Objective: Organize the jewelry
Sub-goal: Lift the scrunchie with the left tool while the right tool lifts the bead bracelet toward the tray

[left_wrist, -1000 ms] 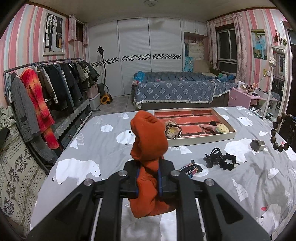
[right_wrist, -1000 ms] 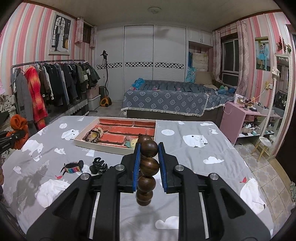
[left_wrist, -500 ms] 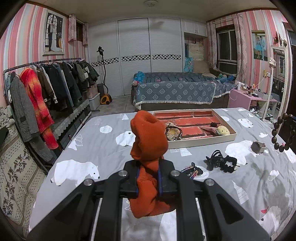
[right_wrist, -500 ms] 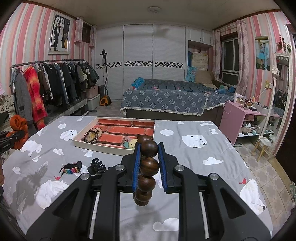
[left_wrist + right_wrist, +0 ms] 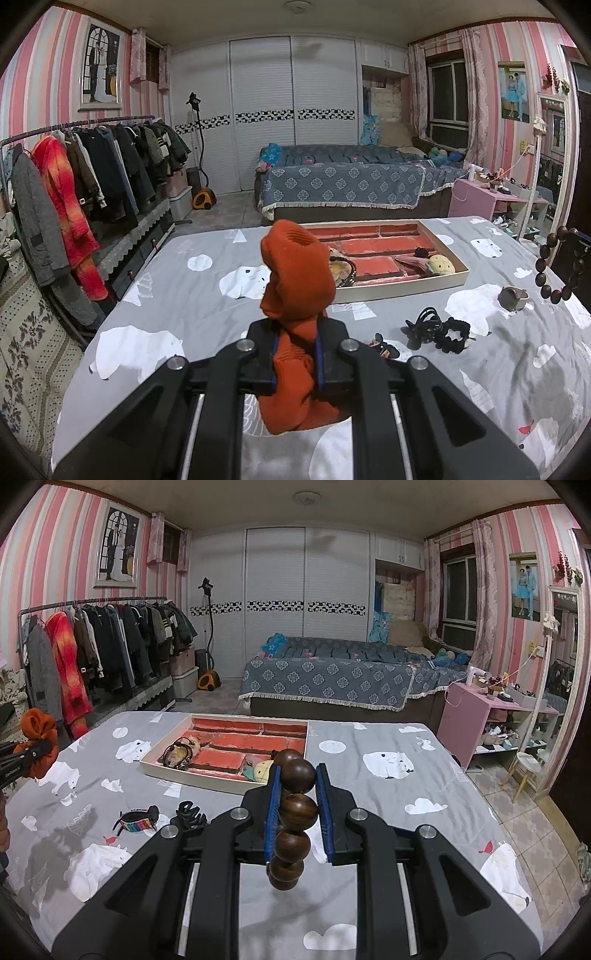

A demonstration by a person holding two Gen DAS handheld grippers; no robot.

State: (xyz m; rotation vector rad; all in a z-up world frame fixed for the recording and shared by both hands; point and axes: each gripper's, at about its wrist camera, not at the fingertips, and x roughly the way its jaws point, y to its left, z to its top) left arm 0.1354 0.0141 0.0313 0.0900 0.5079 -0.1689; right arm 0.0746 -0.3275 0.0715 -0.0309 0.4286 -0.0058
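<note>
**Beads and a scrunchie held up over the table**

The brown bead bracelet [image 5: 294, 821] hangs in the air above the table [image 5: 369, 746]. The right gripper [image 5: 297, 812] has its jaws pinching the beads from both sides. In the left view the same bracelet [image 5: 554, 266] shows at the far right edge.

The orange scrunchie [image 5: 295, 295] is up in the air too. The left gripper [image 5: 295, 362] has its jaws pressed tight on it, so it bulges above and sags below.

The tray [image 5: 458, 275] with red pockets lies on the table, past both grippers. A dark bracelet [image 5: 177, 753] with something pale sits in its left front pocket. A yellow soft thing [image 5: 441, 264] sits in the pocket at the other end.

On the gray cloth near the tray lie a black claw clip [image 5: 423, 326] and a black scrunchie [image 5: 452, 332], touching each other. A rainbow clip [image 5: 138, 819] lies just beside them. A small metal cup [image 5: 511, 297] lies farther right.
</note>
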